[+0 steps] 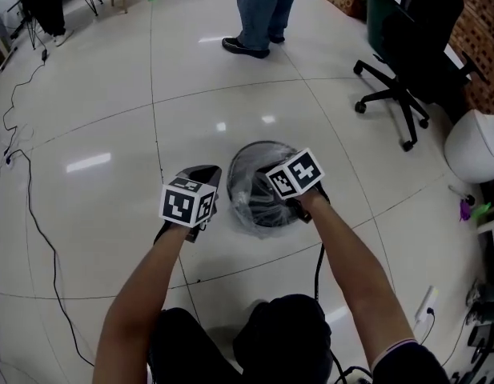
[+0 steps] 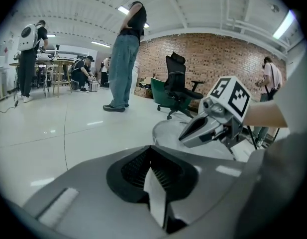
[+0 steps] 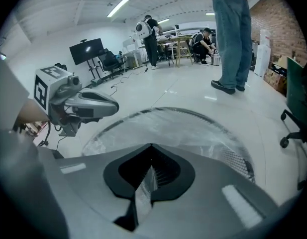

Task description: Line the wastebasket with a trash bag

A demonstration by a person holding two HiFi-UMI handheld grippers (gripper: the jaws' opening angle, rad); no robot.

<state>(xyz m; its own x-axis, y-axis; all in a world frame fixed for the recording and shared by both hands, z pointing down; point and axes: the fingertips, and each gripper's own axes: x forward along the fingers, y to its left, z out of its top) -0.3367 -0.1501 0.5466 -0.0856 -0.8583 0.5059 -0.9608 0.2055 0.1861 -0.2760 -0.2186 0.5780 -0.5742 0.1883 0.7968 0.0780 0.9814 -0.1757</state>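
The left hand-held gripper [image 2: 154,176] and right hand-held gripper [image 3: 146,180] are clamped on the clear thin plastic trash bag [image 3: 188,133] at nine and three o'clock of the round black mesh wastebasket [image 1: 245,160]. The film looks light, limp and slippery, so it is best held at its hem.

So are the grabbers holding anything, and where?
Yes. Both the left gripper and the right gripper are shut on the bag, each pinching a thin fold of film, apparently near its top edge.

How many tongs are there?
2. The left tongs are at the wastebasket's left rim. The right tongs are over its right side. Both pinch the trash bag.
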